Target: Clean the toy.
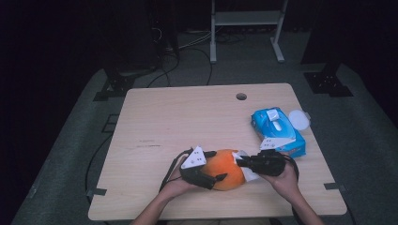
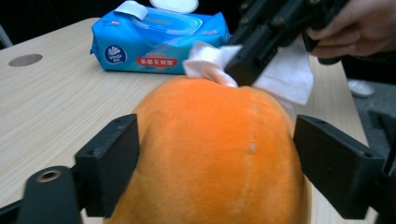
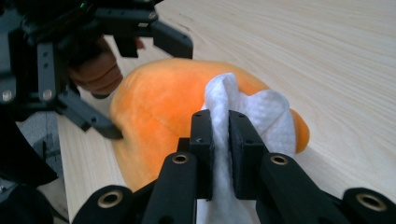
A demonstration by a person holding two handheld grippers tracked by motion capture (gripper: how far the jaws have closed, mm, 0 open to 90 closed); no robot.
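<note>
An orange plush toy [image 1: 226,168] lies near the front edge of the table [image 1: 178,117], just in front of a blue pack of wipes [image 1: 278,131]. It is flanked by the spread jaws of the left gripper [image 2: 215,163], whose pads look barely clear of its sides. A white wipe [image 3: 243,116] is pinched in the nearly closed right gripper [image 3: 220,154] and laid on the toy's top. The toy is judged light, soft and yielding, best held across its broad middle; the wipe is limp and easily torn.

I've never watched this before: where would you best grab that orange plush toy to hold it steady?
Probably across the orange plush toy at its broad middle, coming from the person's side, as the left gripper straddles it now. Its rounded flanks fit between open jaws, leaving the top free for the white wipe.
</note>
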